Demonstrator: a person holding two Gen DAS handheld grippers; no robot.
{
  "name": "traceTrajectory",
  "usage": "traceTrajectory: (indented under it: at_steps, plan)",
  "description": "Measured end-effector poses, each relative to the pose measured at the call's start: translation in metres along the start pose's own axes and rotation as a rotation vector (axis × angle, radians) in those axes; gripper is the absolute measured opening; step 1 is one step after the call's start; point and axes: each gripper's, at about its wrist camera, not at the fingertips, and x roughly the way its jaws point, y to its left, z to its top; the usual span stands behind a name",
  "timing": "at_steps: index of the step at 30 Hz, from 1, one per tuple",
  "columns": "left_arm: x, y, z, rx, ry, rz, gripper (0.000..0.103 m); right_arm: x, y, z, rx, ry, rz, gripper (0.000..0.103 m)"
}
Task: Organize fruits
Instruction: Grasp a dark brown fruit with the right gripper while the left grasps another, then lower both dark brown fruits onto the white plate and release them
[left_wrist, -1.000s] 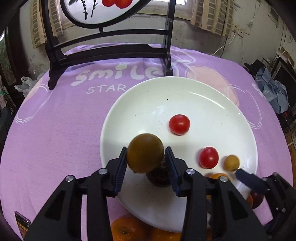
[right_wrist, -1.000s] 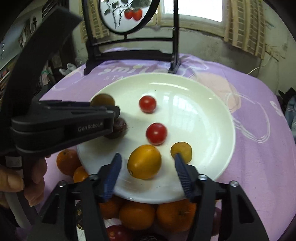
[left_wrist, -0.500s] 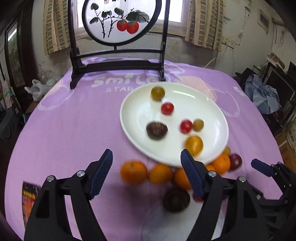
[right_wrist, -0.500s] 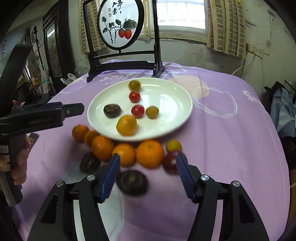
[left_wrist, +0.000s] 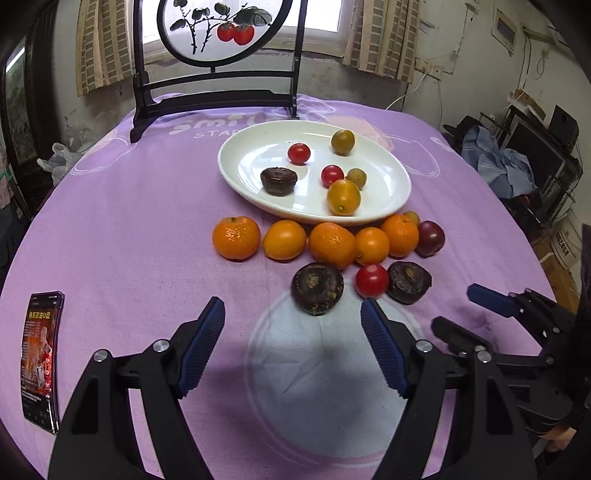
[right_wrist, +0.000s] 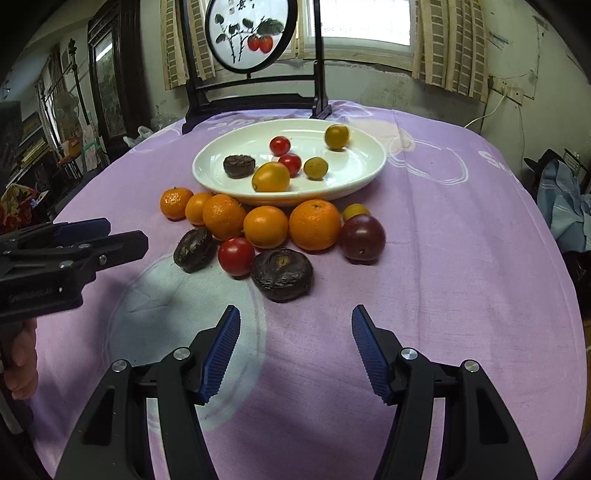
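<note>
A white plate sits at the far middle of the purple cloth. It holds an olive-yellow tomato, two red cherry tomatoes, a yellow-orange tomato, a small yellowish fruit and a dark brown fruit. In front of it lie several oranges, a purple fruit, a red tomato and two dark brown fruits. My left gripper stands open and empty just short of them. My right gripper is open and empty too, near a dark fruit.
A phone lies on the cloth at the near left. A black stand with a round painted screen rises behind the plate. A hand grips the left tool's handle. Clutter lies beyond the table's right edge.
The left gripper let go of the olive-yellow tomato and opened; the tomato rolled to the plate's far side. Both grippers drew back from the plate to the near side of the fruit pile.
</note>
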Motion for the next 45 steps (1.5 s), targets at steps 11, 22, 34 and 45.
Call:
traceTrajectory:
  at_steps: [11,22,34,45]
  plan:
    - [0.024,0.012,-0.001,0.001,0.024,-0.004,0.075,0.045,0.005,0.020,0.011,0.069,-0.041,0.062]
    - [0.038,0.009,-0.005,0.016,0.059,0.004,0.075,0.032,0.005,0.014,0.033,0.028,0.011,0.045]
    - [0.051,0.001,-0.007,0.002,0.086,0.025,0.075,0.003,-0.015,0.001,0.094,-0.045,0.081,0.045]
    - [0.073,-0.024,0.009,0.032,0.113,0.012,0.046,-0.012,-0.014,-0.001,0.068,-0.086,0.083,0.045]
